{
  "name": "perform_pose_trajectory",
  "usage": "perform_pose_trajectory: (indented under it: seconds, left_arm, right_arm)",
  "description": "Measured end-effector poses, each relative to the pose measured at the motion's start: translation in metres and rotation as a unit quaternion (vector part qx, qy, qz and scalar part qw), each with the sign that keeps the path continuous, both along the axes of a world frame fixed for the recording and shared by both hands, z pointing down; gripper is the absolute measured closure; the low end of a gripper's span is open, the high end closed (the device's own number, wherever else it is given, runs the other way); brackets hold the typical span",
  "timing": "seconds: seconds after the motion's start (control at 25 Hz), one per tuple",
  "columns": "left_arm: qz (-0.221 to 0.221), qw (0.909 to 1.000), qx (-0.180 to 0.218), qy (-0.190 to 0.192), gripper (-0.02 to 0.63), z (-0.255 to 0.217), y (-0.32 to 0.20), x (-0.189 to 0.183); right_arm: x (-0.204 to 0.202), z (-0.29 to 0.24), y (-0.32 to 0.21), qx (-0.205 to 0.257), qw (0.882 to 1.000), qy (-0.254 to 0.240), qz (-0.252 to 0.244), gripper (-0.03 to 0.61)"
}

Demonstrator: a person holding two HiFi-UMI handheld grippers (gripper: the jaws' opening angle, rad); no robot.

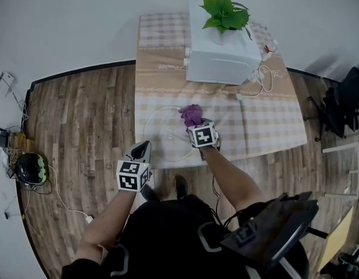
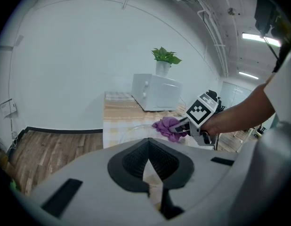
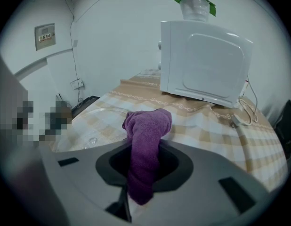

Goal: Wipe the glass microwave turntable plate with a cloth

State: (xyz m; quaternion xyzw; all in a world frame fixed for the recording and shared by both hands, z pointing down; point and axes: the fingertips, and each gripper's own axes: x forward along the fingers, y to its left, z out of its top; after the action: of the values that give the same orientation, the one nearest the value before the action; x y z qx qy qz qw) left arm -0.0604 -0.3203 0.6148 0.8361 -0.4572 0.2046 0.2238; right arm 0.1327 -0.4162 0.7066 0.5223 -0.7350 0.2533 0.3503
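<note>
Clear round glass plate (image 1: 158, 127) flat on checked table (image 1: 266, 121); bunched purple cloth (image 1: 191, 115) over its far-right part.

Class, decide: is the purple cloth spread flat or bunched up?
Bunched: the purple cloth is a crumpled wad pinched by the right gripper.

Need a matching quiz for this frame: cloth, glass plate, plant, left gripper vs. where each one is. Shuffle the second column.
Things:
1. purple cloth
2. glass plate
3. plant
4. left gripper

Places:
A. on top of the microwave
B. flat on the checked tablecloth
C. held near the tablecloth's front left corner, jaws shut on nothing
D. clamped in the right gripper, above the plate

Pairs: 1-D, 2-B, 3-A, 4-C
</note>
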Motion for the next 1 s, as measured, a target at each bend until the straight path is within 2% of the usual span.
perform_pose_trajectory:
  seconds: [0.12, 0.24, 0.44, 0.56, 0.68, 0.84, 1.0]
  left_arm:
    - [-0.001, 1.0000, 0.004, -0.006, 0.612, 0.003, 0.002, -0.005]
    - [-0.006, 0.9998, 0.008, -0.018, 0.612, 0.008, 0.005, -0.016]
    - [-0.038, 0.9992, 0.011, -0.010, 0.612, 0.003, 0.013, -0.038]
    - [-0.040, 0.9984, 0.028, -0.027, 0.612, -0.002, 0.022, -0.052]
    - [-0.053, 0.9976, 0.035, -0.029, 0.612, -0.007, 0.026, -0.066]
    - [-0.077, 0.9959, 0.032, -0.034, 0.612, -0.008, 0.033, -0.088]
    - [-0.093, 0.9947, 0.025, -0.038, 0.612, -0.006, 0.042, -0.103]
  right_arm:
    - [0.002, -0.013, 0.003, 0.009, 1.000, 0.023, -0.007, 0.492]
    - [-0.015, -0.024, 0.006, 0.020, 0.999, 0.016, -0.022, 0.492]
    - [-0.073, -0.034, 0.015, 0.028, 0.997, -0.007, -0.076, 0.492]
    - [-0.118, -0.033, 0.027, 0.029, 0.992, -0.031, -0.117, 0.492]
    - [-0.157, -0.028, 0.037, 0.022, 0.987, -0.043, -0.155, 0.492]
    - [-0.196, -0.021, 0.042, 0.005, 0.984, -0.065, -0.167, 0.492]
    - [-0.207, -0.006, 0.046, -0.014, 0.984, -0.056, -0.170, 0.492]
